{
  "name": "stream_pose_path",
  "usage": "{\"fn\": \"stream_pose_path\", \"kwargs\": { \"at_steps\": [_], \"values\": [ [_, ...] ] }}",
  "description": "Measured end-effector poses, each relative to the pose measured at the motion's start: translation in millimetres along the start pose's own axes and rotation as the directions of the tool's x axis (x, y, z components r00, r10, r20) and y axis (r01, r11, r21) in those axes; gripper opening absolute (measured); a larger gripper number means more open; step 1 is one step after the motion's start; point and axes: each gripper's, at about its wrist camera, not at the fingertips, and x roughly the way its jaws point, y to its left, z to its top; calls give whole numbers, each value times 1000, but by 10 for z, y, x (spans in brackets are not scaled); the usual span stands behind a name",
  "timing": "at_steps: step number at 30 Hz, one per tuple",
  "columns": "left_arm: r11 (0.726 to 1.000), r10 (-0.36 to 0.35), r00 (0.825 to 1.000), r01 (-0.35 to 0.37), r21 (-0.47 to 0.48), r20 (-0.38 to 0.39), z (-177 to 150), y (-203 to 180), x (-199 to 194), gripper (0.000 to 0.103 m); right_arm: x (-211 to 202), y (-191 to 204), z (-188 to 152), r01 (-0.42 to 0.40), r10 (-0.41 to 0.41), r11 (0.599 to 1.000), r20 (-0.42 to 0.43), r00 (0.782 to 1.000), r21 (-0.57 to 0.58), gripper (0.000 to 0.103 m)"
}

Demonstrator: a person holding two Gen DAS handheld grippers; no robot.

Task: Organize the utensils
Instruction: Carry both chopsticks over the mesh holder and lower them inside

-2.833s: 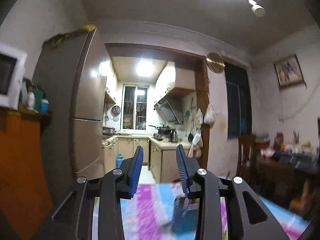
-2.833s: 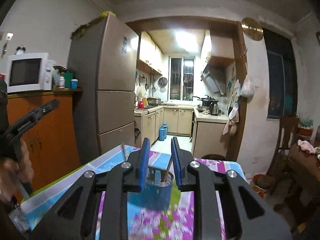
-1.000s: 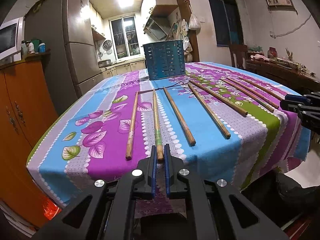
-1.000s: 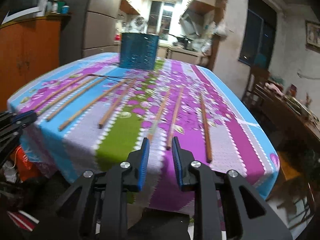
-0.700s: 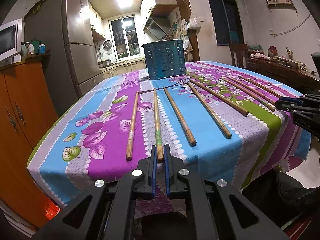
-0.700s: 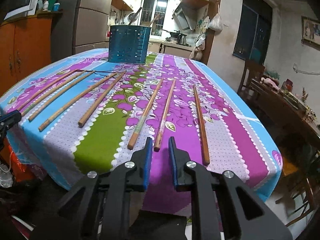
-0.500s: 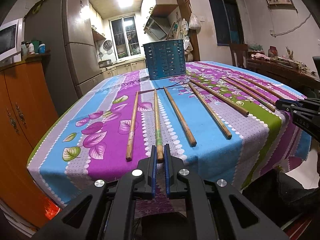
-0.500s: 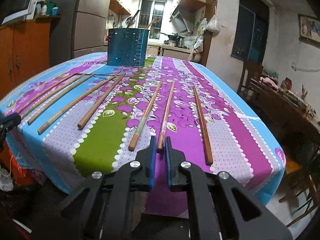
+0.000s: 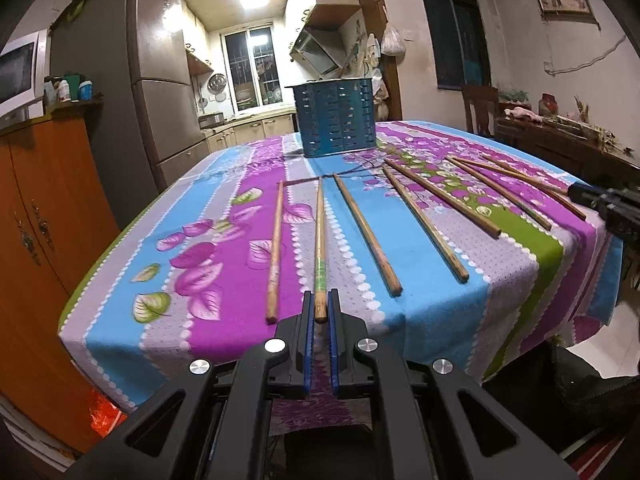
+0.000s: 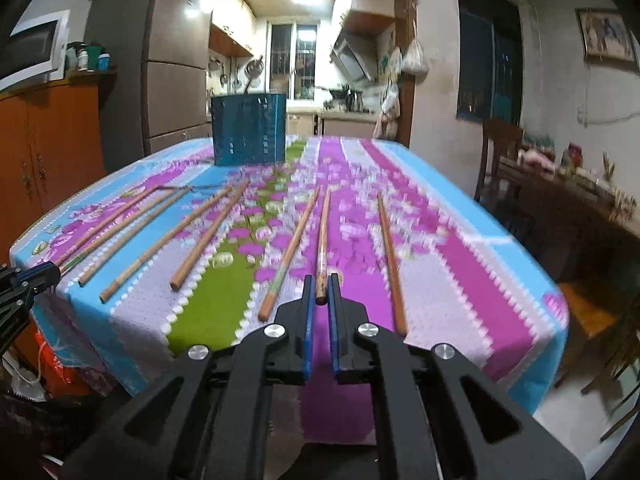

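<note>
Several wooden chopsticks lie in a fan on a flowered tablecloth (image 9: 420,304). A blue slotted utensil holder (image 9: 336,120) stands at the far end; it also shows in the right wrist view (image 10: 249,130). My left gripper (image 9: 319,306) is shut on the near end of a chopstick with a green band (image 9: 319,236). My right gripper (image 10: 319,290) is shut on the near end of another chopstick (image 10: 323,228), which points toward the holder. The right gripper also shows at the right edge of the left wrist view (image 9: 592,196).
An orange cabinet (image 9: 44,208) stands left of the table, with a fridge (image 9: 160,92) behind it. A wooden chair (image 10: 500,148) and a cluttered side table (image 10: 568,184) stand to the right. The kitchen lies beyond the doorway.
My right gripper has closed from a narrow gap onto its chopstick's end and the view is blurred with motion. My left gripper has stayed shut on the green-banded chopstick.
</note>
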Motion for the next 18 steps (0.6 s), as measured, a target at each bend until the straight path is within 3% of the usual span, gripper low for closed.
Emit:
{"fn": "stream_pose_path", "kwargs": {
  "at_steps": [9,18],
  "values": [
    [999,-9,998,7,31,56,241,64,-255,8,-287,-62,554,-34,43,995,98,994,-89,5],
    [997,-72,991,74,-15,117,815,303,-493,8,-331,-217,1031,-79,95,991,151,984,-107,5]
  ]
}}
